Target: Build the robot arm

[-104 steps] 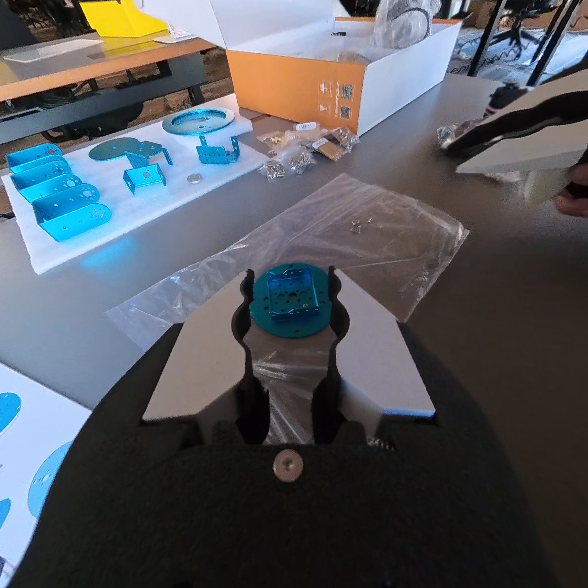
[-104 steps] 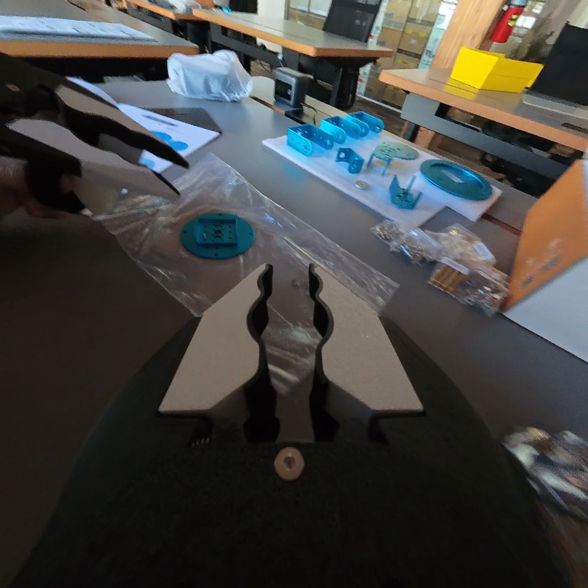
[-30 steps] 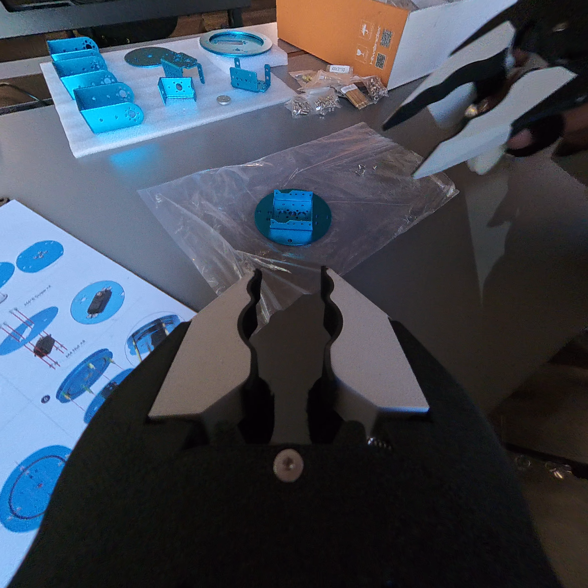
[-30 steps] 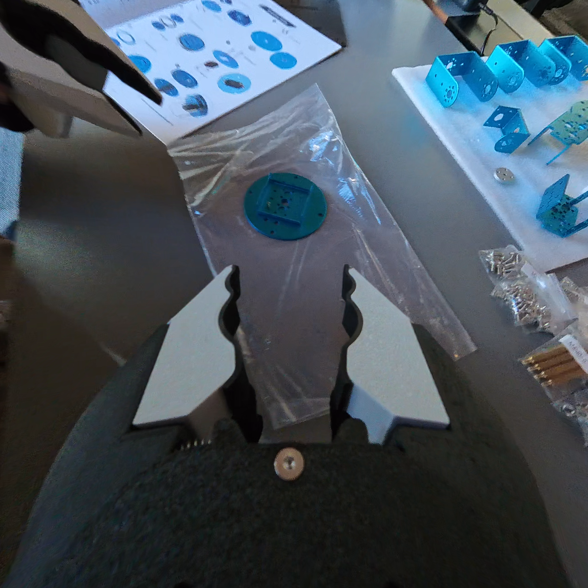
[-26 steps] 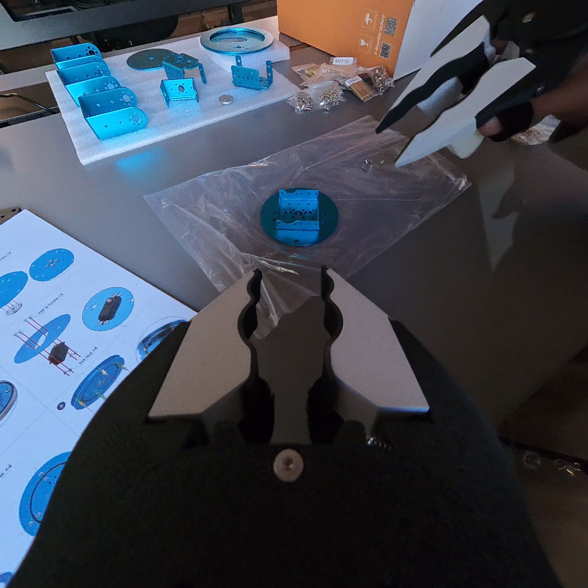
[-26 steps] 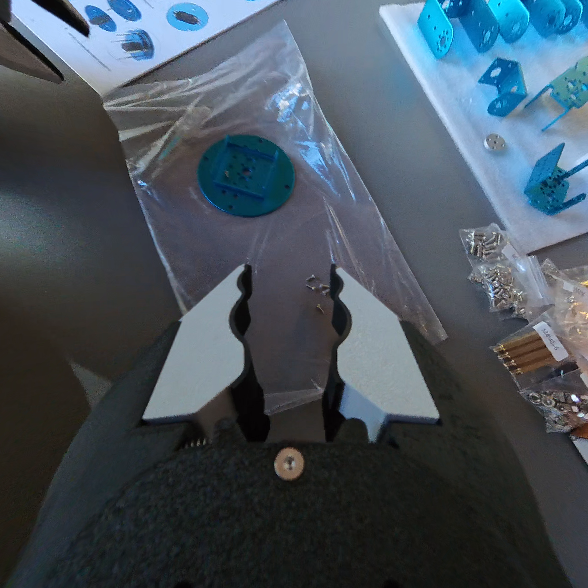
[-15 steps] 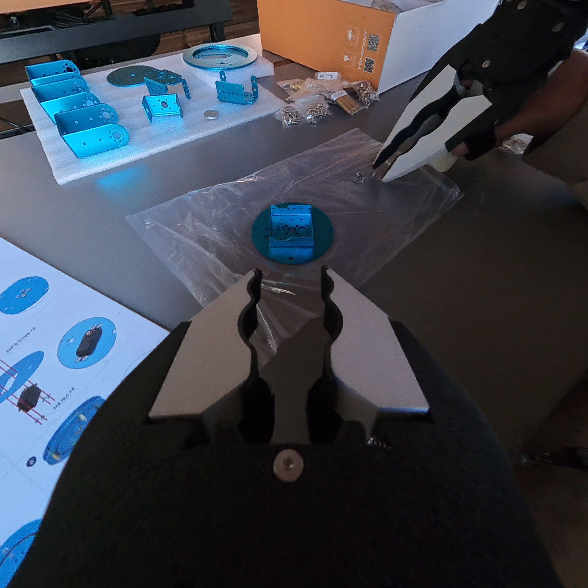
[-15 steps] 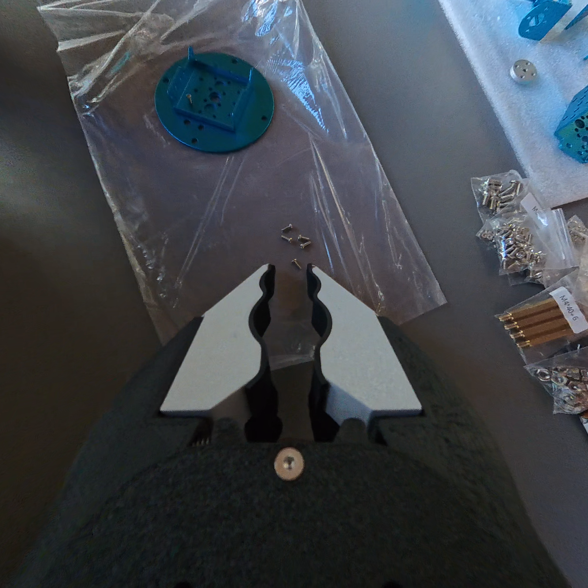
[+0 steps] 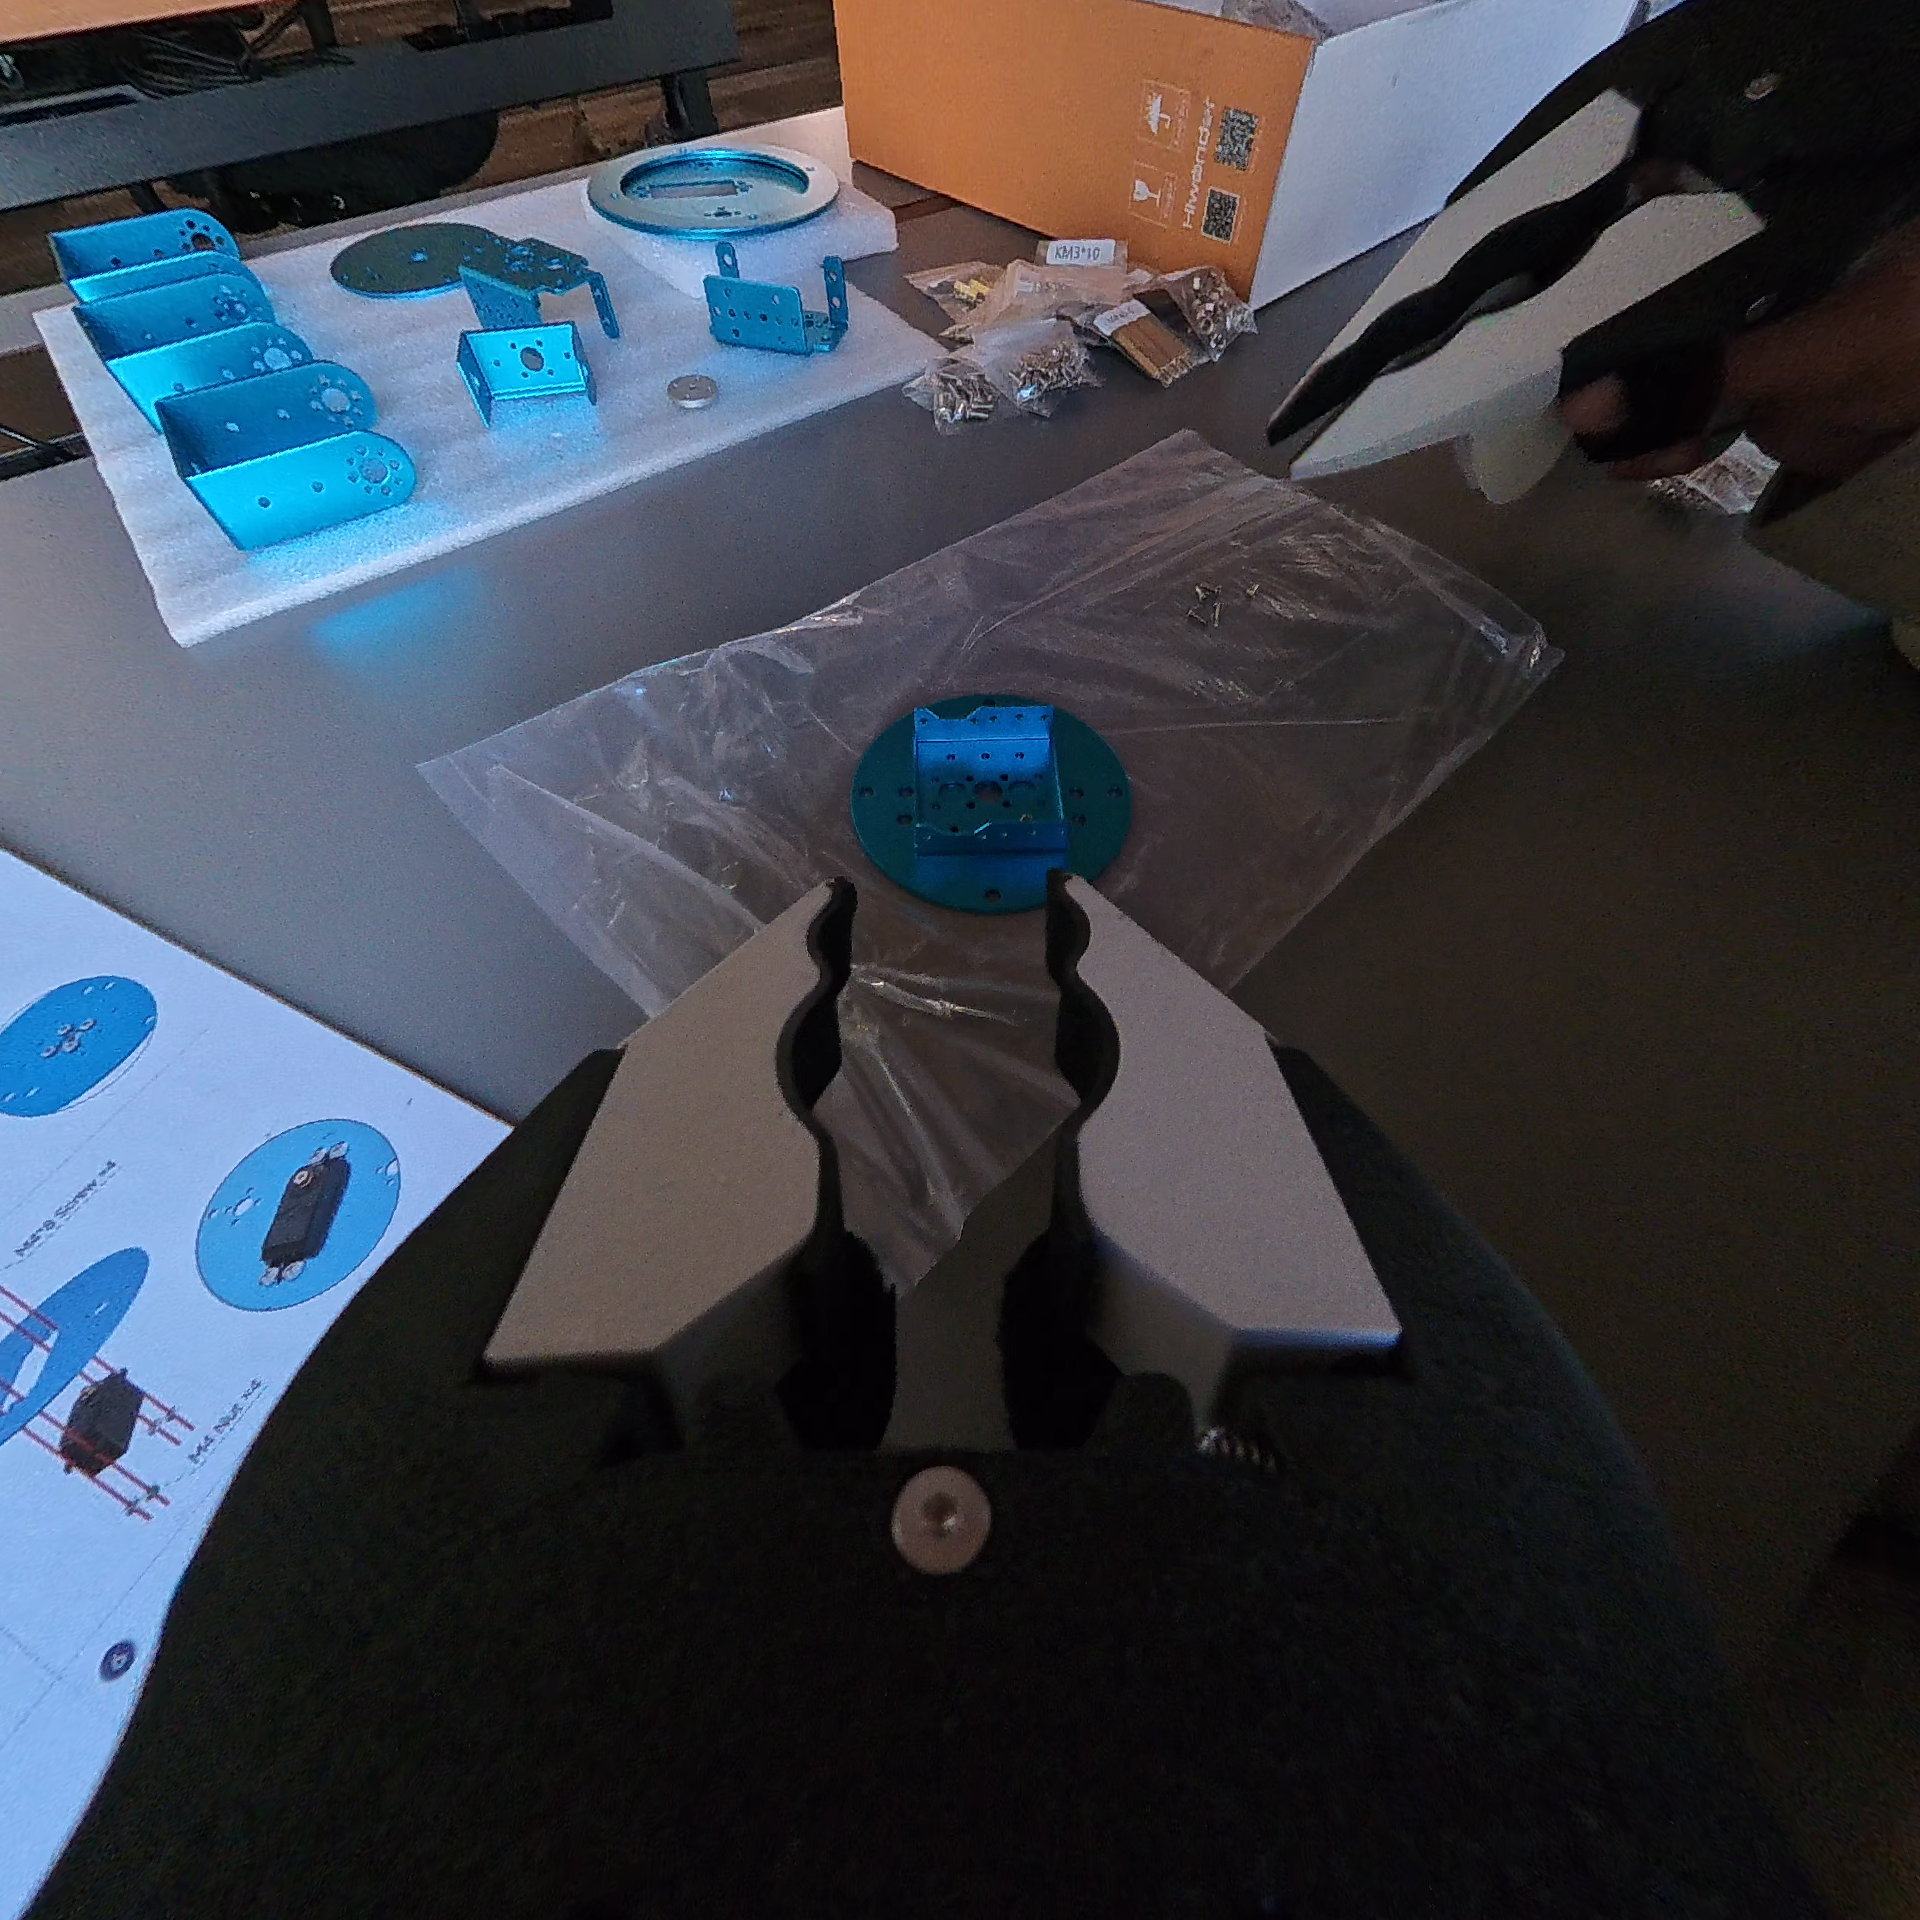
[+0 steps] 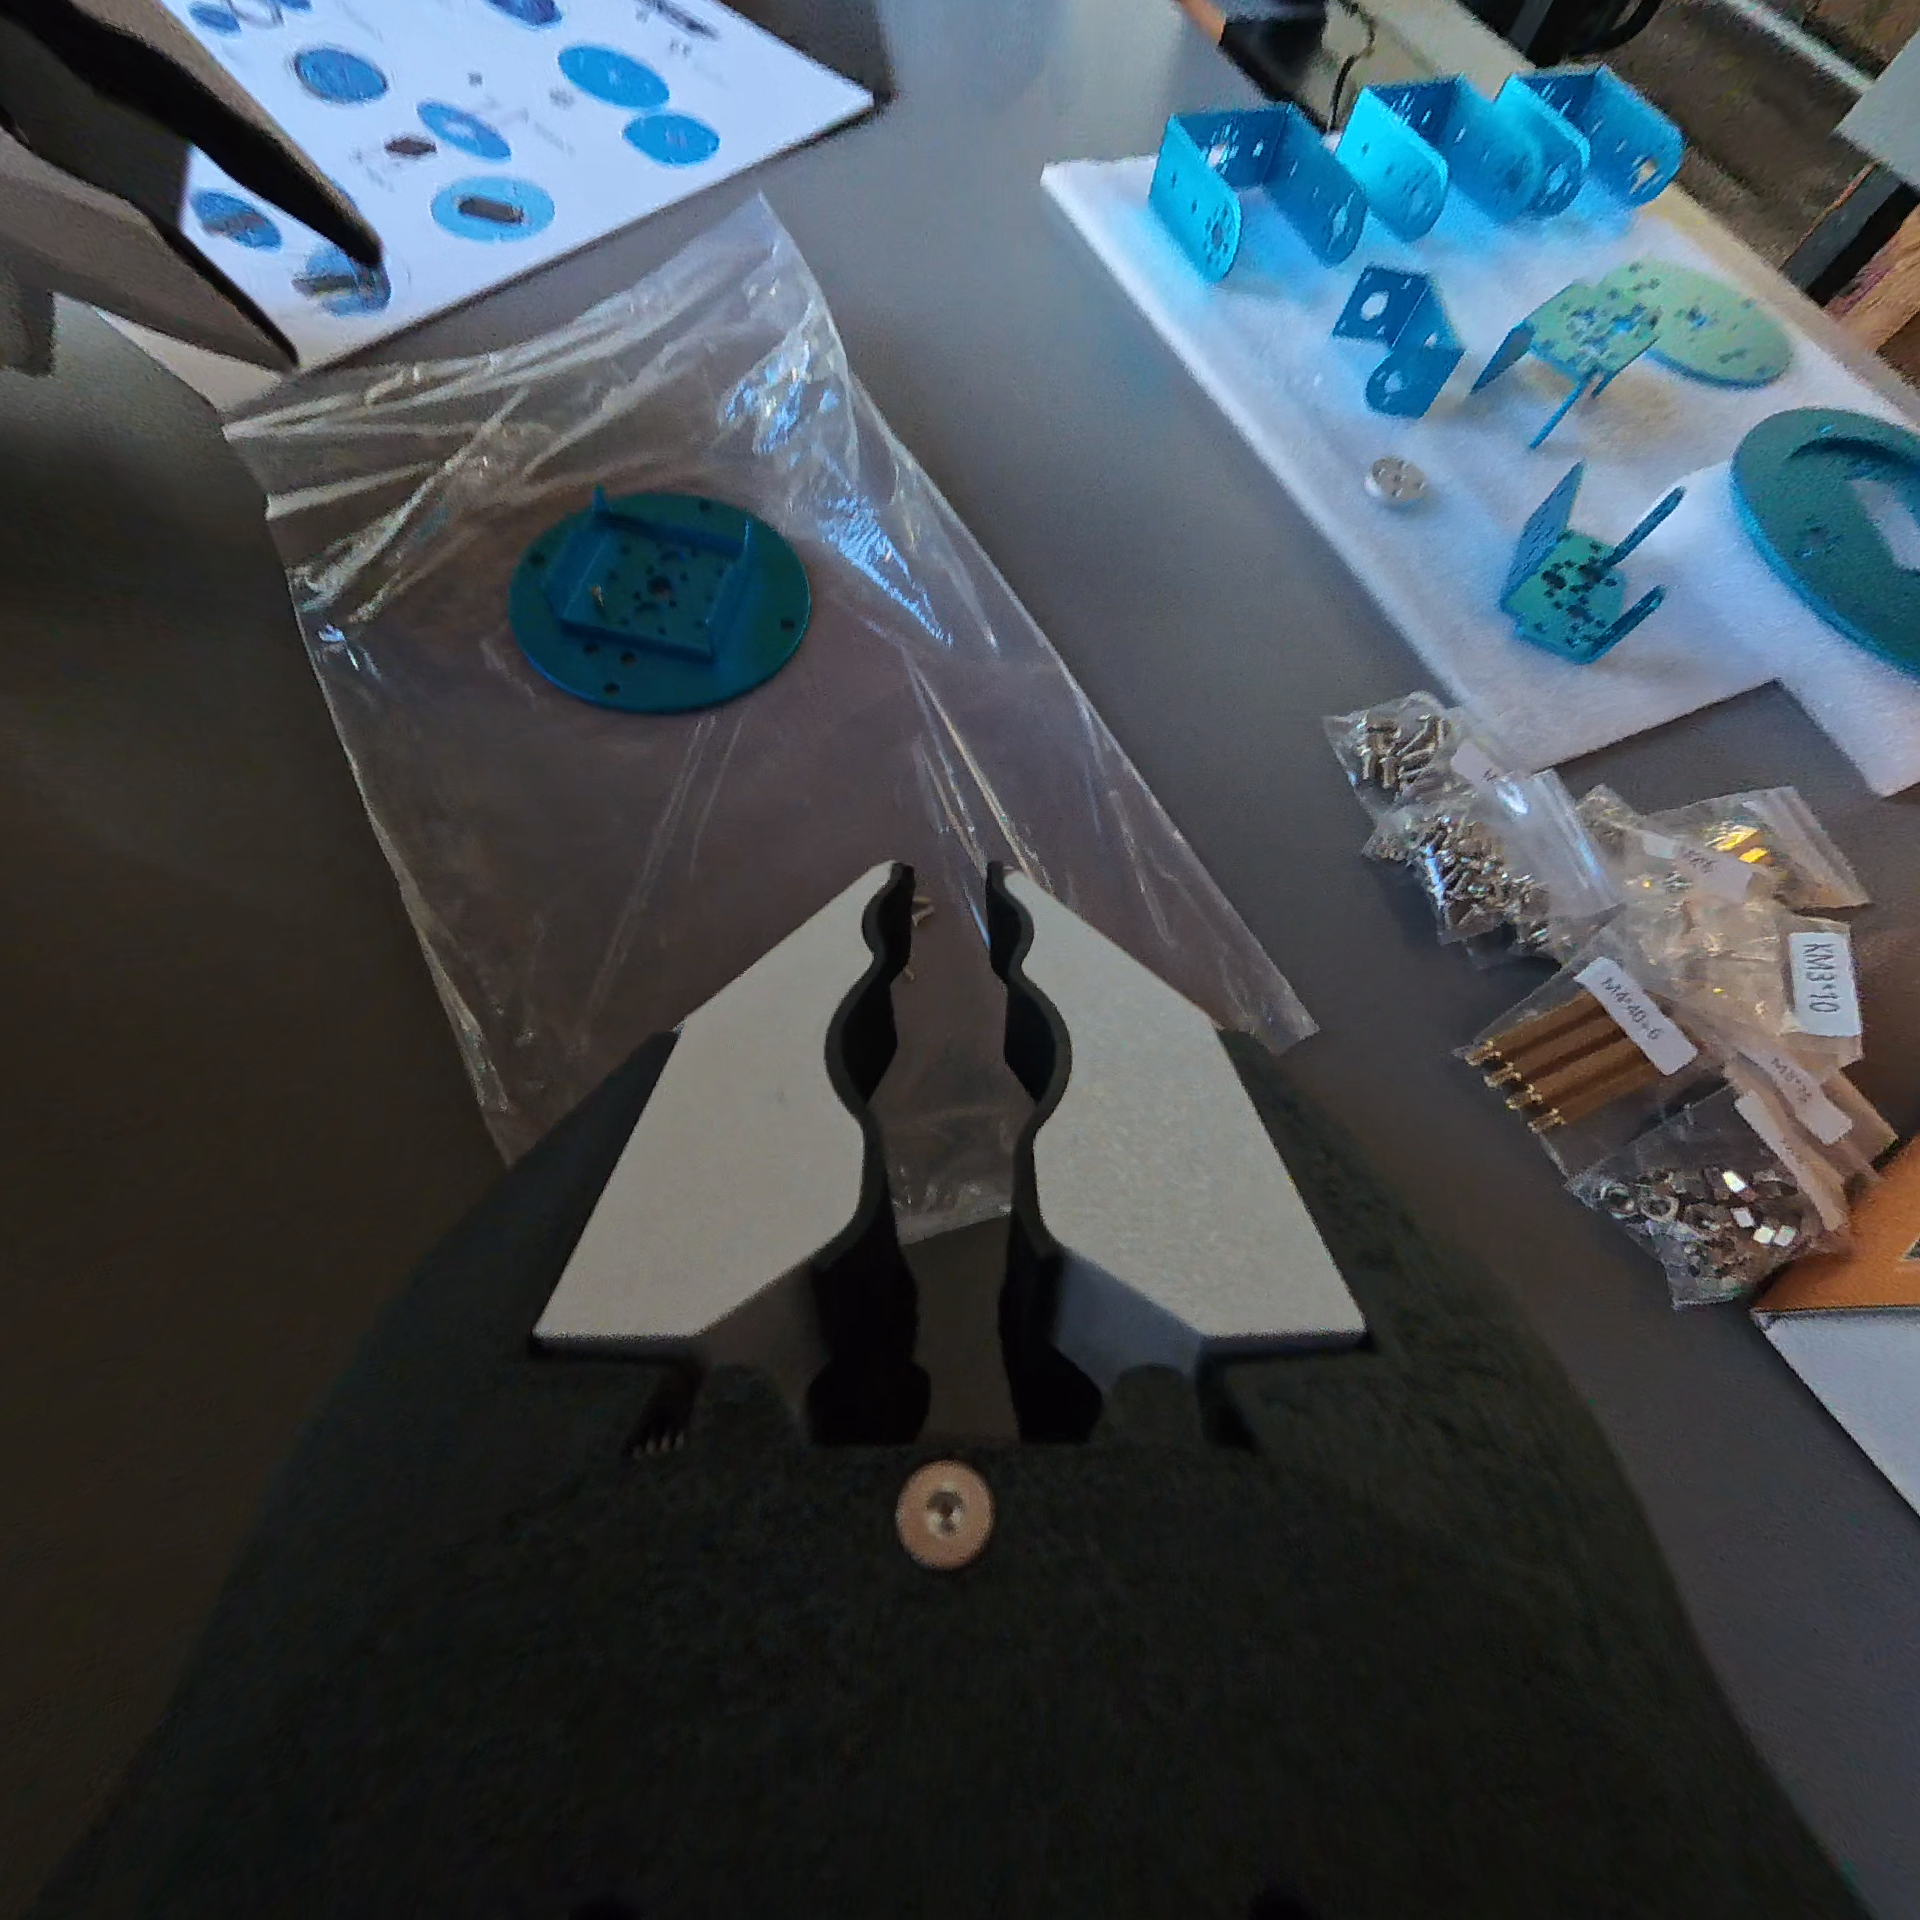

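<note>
A blue round plate (image 9: 989, 805) with a square bracket (image 9: 987, 781) upright on it is seen lying flat on a clear plastic bag (image 9: 1039, 727), which is spread on the grey table (image 9: 312, 727) near its middle. A few small loose screws (image 9: 1210, 603) are scattered on the bag toward its far right corner, well apart from the plate.

The left gripper (image 9: 948, 883) is held low over the near edge of the bag, pointed forward and slightly down, its tips just short of the plate — its fingers stand moderately apart and nothing is held between them. The right gripper (image 10: 943, 871) is raised above the bag's right end, angled downward, with the screws (image 10: 923, 910) lying below its tips; its fingers are drawn close with only a narrow gap, and whether anything is gripped cannot be told. A hand (image 9: 1704, 384) is seen wrapped around its handle.

A printed sheet (image 9: 125, 1195) lies at the table's near left edge. At the far side a white foam pad (image 9: 468, 436) carries blue metal brackets (image 9: 270, 416) — beside it lie small bags of hardware (image 9: 1049, 343) and an orange-and-white box (image 9: 1143, 135).
</note>
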Demonstrator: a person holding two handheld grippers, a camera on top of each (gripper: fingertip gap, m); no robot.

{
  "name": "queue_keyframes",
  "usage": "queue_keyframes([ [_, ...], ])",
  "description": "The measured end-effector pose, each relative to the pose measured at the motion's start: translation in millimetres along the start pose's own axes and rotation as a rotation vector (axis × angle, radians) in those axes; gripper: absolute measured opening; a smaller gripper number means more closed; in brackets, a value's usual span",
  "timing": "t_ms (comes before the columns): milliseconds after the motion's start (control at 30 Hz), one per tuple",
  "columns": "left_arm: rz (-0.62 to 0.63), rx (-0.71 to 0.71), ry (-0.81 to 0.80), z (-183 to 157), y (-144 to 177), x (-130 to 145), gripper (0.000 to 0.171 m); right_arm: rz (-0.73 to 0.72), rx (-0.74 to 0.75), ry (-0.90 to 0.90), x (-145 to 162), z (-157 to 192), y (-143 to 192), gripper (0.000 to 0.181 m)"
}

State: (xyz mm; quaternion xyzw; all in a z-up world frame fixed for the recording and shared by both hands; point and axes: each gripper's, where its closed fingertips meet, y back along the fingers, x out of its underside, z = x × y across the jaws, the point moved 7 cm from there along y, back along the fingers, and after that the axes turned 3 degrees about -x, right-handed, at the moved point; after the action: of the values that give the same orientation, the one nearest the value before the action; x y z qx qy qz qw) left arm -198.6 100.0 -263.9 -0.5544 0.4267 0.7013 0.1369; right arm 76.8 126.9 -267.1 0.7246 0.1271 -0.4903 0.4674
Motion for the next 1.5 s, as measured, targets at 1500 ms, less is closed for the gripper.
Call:
queue_keyframes([
  [1500, 0.131, -0.017, 0.042, -4, -9, 10, 0.037, -0.037, -0.091, -0.037, -9, 20, -4, 0.023],
])
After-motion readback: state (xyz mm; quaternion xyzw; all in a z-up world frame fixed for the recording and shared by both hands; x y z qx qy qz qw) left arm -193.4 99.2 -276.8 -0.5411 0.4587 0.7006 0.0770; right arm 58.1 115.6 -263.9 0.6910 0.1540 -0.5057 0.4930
